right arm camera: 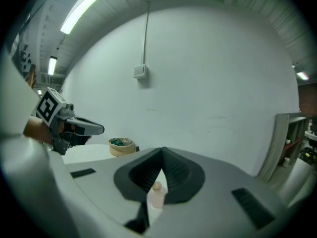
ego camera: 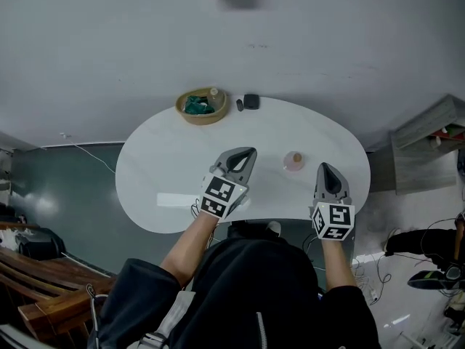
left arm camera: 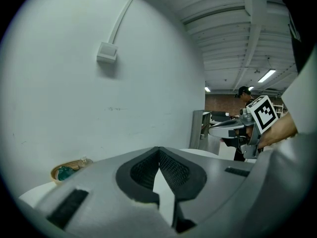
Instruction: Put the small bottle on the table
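Head view, looking down: a white rounded tabletop [ego camera: 167,166] against a pale wall. The small bottle [ego camera: 293,161], pinkish, stands upright on it near the front edge, between the two tools and touching neither. The left tool [ego camera: 249,153] and right tool [ego camera: 323,167] hover over the front edge, each held by a hand. A woven basket [ego camera: 202,106] sits at the far edge, with a small dark object [ego camera: 251,101] beside it

Left gripper view: the left tool [left arm camera: 159,150] is closed, tips together, nothing between them. The basket [left arm camera: 67,171] is far left

Right gripper view: the right tool [right arm camera: 162,151] is closed and empty; the small bottle [right arm camera: 157,194] shows beyond, below its tips
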### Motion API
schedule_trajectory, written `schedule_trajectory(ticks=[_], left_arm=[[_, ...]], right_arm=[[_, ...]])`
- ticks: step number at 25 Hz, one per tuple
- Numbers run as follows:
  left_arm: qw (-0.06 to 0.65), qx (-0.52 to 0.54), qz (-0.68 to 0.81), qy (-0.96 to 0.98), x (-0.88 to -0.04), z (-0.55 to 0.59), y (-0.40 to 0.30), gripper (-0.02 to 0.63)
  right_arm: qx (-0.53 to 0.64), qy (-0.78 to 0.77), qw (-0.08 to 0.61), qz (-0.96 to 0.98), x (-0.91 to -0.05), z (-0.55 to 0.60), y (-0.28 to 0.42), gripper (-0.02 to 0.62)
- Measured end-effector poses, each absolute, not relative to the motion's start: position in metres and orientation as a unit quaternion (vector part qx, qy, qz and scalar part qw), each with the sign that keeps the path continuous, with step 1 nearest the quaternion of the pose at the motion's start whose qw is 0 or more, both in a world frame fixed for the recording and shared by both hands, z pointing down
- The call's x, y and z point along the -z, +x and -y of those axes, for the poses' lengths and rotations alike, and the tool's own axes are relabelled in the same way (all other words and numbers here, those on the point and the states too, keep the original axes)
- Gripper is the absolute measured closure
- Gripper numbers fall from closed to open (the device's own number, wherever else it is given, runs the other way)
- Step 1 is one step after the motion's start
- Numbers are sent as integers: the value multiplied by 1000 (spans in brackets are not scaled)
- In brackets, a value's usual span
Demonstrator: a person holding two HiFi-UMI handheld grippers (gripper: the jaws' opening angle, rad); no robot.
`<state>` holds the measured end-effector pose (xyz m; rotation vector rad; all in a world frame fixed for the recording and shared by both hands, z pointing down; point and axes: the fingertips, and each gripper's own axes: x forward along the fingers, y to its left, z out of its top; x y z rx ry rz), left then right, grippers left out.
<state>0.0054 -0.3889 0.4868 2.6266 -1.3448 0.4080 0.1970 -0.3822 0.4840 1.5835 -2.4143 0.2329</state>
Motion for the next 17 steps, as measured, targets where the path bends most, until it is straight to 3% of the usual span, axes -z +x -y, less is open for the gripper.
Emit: schedule_trajectory(ticks=[17], left_arm=[[76,-135,435,887,-481,384,28,606]], right_arm=[[-87,548,124,823,-488,371,215,595]])
